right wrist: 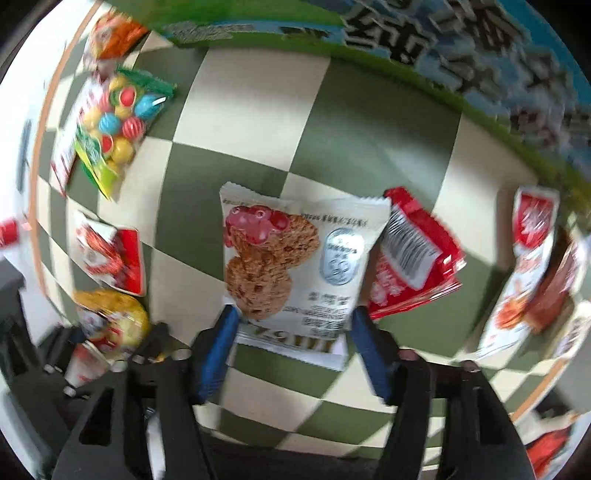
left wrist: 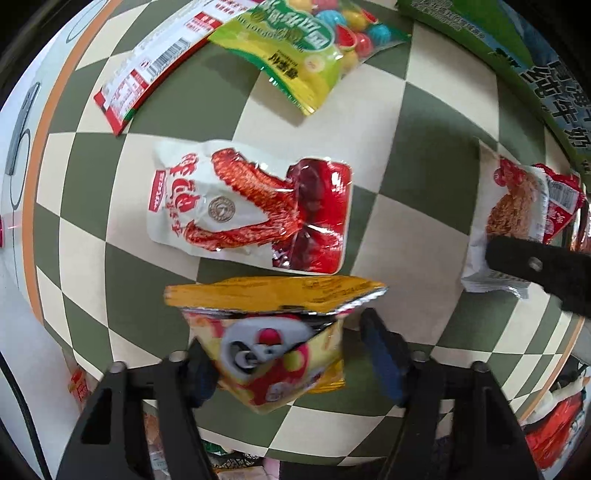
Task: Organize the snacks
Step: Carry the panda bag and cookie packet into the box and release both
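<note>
A yellow snack packet (left wrist: 280, 350) with a cartoon face stands crumpled between the fingers of my left gripper (left wrist: 291, 354). Its left side lies against the left pad, while a narrow gap shows before the right pad (left wrist: 384, 358), so the gripper is open. My right gripper (right wrist: 295, 336) points steeply down and is shut on the near end of a white cookie packet (right wrist: 295, 251), with a blue pad against each side edge. In the left wrist view, the same cookie packet (left wrist: 513, 199) lies at the right under a black right-gripper finger (left wrist: 535, 264).
On the green and cream checkered cloth (left wrist: 406, 122) lie a white and red chicken-wing packet (left wrist: 251, 206), a green bag of coloured candy balls (left wrist: 306, 48) and a red barcode packet (left wrist: 147, 74). A green and blue carton (right wrist: 406, 33) borders the far side. Red packets (right wrist: 413, 254) lie beside the cookie packet.
</note>
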The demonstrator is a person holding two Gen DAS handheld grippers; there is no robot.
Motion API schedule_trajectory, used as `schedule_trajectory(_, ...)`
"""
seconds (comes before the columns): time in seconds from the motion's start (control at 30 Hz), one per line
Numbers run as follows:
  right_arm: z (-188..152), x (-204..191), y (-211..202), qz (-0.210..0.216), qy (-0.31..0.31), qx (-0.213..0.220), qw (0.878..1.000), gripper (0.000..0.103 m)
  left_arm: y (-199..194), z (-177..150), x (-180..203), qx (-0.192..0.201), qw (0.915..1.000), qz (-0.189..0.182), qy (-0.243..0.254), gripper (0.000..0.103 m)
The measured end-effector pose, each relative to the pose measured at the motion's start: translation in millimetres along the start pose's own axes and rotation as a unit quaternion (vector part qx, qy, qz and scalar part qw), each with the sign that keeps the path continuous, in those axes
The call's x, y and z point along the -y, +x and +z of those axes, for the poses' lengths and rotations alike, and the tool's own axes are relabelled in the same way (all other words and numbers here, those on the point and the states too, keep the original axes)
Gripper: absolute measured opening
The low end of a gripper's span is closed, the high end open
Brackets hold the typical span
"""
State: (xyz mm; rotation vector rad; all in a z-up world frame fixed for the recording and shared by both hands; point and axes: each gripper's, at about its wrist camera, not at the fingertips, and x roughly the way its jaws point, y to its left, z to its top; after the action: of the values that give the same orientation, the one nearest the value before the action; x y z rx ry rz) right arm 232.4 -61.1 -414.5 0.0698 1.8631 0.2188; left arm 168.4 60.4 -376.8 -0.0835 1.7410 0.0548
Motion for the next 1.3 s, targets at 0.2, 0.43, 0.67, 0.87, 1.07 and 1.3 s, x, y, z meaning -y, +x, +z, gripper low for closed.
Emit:
schedule_trajectory(0.2,-1.8,9.9,1.8,-0.02,0.054,0.039,0.998,0.07,-13.5,0.2,22.5,0.007,0.9997,0.02,0.009,0.048)
schedule_trajectory(0.43,-17.5,-9.4,-6.9,-0.035,0.028,0.083,0.996,0.054,-27.7,-8.5,30.0,0.018,0.9998,0.01,0.002,0.047)
schedule_trajectory(0.67,-58.5,-1.8,-28.9,-0.006,0.005,0.089,0.996,0.036,-53.0,-16.8,39.0,0.038,0.9992,0.005,0.012,0.047)
schedule_trajectory(0.87,-95.8,23.7,-42.3,0.031,0.011,0.095,0.995,0.031,-83.3,-19.5,51.2,0.061,0.9979,-0.004,0.02,0.048)
schedule_trajectory(1.07,-108.3,43.3,-62.3,0.065,0.019,0.112,0.991,0.029,-115.1,-15.2,64.2,0.077,0.9963,-0.025,0.029,0.047)
schedule_trajectory(1.3,-126.4,79.6,-113.4,0.12,0.051,0.147,0.98,0.028,-161.5,-12.0,73.2,0.104,0.9911,-0.057,0.06,0.048)
